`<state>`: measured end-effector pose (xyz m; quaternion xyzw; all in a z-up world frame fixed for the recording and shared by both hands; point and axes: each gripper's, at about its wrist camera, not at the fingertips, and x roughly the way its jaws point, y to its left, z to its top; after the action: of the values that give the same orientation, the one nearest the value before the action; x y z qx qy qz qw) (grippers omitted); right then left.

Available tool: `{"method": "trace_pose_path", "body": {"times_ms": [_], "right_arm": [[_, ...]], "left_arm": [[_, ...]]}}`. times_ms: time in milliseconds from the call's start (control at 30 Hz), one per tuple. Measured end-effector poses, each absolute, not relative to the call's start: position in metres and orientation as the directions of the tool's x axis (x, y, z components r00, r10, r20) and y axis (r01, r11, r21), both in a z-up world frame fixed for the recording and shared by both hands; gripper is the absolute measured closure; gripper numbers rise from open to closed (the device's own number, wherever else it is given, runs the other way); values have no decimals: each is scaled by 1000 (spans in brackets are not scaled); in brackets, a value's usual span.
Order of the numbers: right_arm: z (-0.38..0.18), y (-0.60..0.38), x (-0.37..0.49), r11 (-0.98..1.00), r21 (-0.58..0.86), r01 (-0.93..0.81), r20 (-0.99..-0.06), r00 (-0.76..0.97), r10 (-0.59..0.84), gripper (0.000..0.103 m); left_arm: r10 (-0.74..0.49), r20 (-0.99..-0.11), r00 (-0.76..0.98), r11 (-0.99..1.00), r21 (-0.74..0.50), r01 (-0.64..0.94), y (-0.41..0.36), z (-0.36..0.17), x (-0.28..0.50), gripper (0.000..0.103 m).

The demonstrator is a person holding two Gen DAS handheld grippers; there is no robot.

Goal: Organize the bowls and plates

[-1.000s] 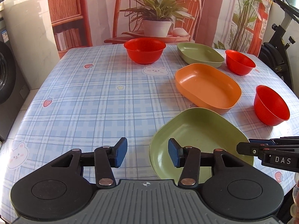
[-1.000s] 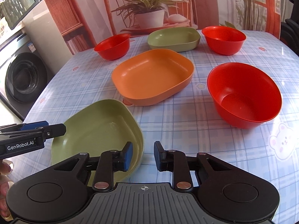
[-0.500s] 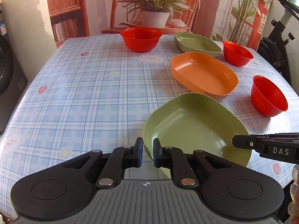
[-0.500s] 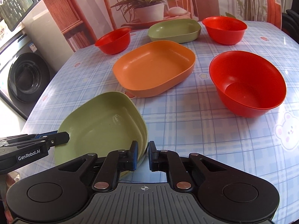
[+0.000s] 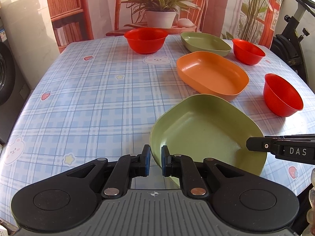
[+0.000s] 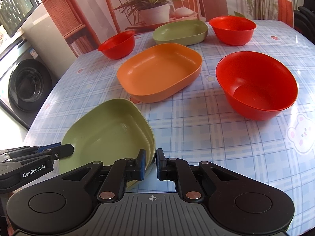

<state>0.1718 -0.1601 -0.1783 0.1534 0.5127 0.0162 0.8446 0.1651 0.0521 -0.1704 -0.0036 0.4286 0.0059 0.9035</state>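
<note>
The near green plate [image 5: 206,133] [image 6: 110,129] lies at the table's front edge, and both grippers clamp it. My left gripper [image 5: 155,157] is shut on its left rim, one pad inside and one outside. At the opposite edge my right gripper [image 6: 150,161] is shut on the right rim. Each view shows the other gripper from the side: the right gripper [image 5: 254,145] and the left gripper [image 6: 67,150]. Beyond sit an orange plate [image 5: 212,74] [image 6: 159,70] and a second green plate [image 5: 204,43] [image 6: 181,31].
Three red bowls stand on the blue plaid tablecloth [image 5: 88,98]: far left [image 5: 145,39], far right [image 5: 248,51] and near right [image 5: 281,96] [image 6: 256,84]. A washing machine [image 6: 27,86] is left of the table, a potted plant [image 5: 159,17] on a chair behind it.
Both grippers stood open beside the near green plate a second ago; each has closed onto its rim. The hands have hardly shifted since.
</note>
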Motion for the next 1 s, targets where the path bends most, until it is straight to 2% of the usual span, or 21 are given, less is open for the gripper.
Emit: {"method": "trace_pose_path", "body": {"times_ms": [367,600,1000], "right_arm": [[-158,-157,170,961,259,96,-833,525,172,93],[-112,-173,187,947,305,104,-764,620,178,93],[-37,-197,207,933,354,57,-626,756,192,93]], "left_arm": [[31,-725,688,999,45,2,47,-147,158,91],[-17,-647,763,1000,-1,22,44,-86,160,90],[-37,-482,875,997,46,68,16,4,167,90]]}}
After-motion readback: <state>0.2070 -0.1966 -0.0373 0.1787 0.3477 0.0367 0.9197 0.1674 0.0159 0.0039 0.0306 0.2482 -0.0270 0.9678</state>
